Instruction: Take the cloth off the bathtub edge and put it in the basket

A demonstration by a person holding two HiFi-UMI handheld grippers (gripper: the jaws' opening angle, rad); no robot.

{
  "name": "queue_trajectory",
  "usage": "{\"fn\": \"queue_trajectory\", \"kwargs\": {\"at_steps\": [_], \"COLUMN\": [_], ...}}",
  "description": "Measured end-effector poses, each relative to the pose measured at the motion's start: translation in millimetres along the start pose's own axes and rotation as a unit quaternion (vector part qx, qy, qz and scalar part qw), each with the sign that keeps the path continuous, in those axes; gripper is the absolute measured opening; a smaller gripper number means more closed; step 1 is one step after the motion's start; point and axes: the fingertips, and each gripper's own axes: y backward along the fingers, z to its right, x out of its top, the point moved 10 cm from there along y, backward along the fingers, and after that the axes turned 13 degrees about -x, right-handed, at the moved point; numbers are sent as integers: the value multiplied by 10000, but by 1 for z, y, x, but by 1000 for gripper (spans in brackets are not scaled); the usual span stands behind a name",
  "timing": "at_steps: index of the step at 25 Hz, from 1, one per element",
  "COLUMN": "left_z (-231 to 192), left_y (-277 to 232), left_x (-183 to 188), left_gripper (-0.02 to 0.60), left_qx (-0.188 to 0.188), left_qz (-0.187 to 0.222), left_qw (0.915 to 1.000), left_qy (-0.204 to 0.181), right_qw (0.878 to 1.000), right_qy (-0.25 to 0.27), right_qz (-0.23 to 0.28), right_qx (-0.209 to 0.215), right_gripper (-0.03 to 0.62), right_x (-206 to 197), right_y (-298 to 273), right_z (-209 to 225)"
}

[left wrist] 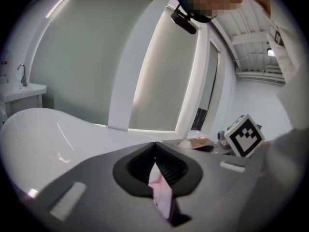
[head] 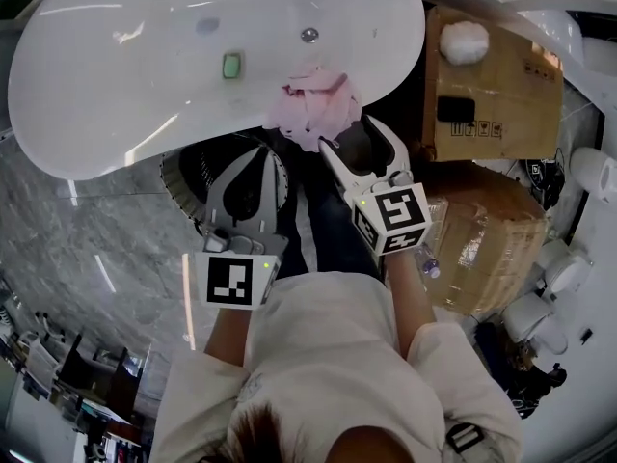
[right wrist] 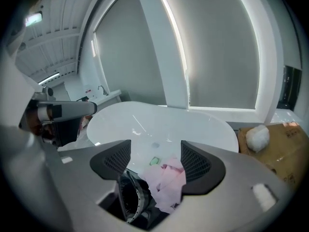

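A crumpled pink cloth (head: pixel 313 104) hangs at the near rim of the white bathtub (head: pixel 193 56), just past a dark round basket (head: pixel 183 177) on the floor. My left gripper (head: pixel 265 154) is above the basket, and in the left gripper view its jaws (left wrist: pixel 154 146) are shut on a fold of the cloth (left wrist: pixel 160 192). My right gripper (head: pixel 352 135) stands open beside it. In the right gripper view the cloth (right wrist: pixel 166 180) hangs between its jaws (right wrist: pixel 154 158), close to the right pad, with the basket (right wrist: pixel 130 202) below.
Cardboard boxes (head: pixel 492 85) stand to the right of the tub, with a white fluffy ball (head: pixel 465 41) on top. A small green object (head: pixel 231 66) lies in the tub. White fixtures (head: pixel 559 268) crowd the far right. The floor is grey marble (head: pixel 87 230).
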Motion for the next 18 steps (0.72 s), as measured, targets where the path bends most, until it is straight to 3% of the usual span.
{"fn": "queue_trajectory", "kwargs": {"at_steps": [5, 15, 18], "left_z": [-10, -53, -59], "left_y": [-26, -52, -57], "left_x": [-33, -96, -108], "left_gripper": [8, 8, 8], "left_qx": [99, 545, 649], "left_qz": [-113, -344, -355], "left_qw": [9997, 9975, 9967], "left_qy": [178, 292, 344], "right_qw": [9998, 9967, 9945], "right_qy": [-117, -97, -70], "right_qz": [-168, -709, -971], "right_qx": [-66, -389, -385], "right_gripper": [426, 428, 463], "right_x": [-28, -103, -123], "right_y": [-43, -131, -148], "right_z": [15, 26, 28]}}
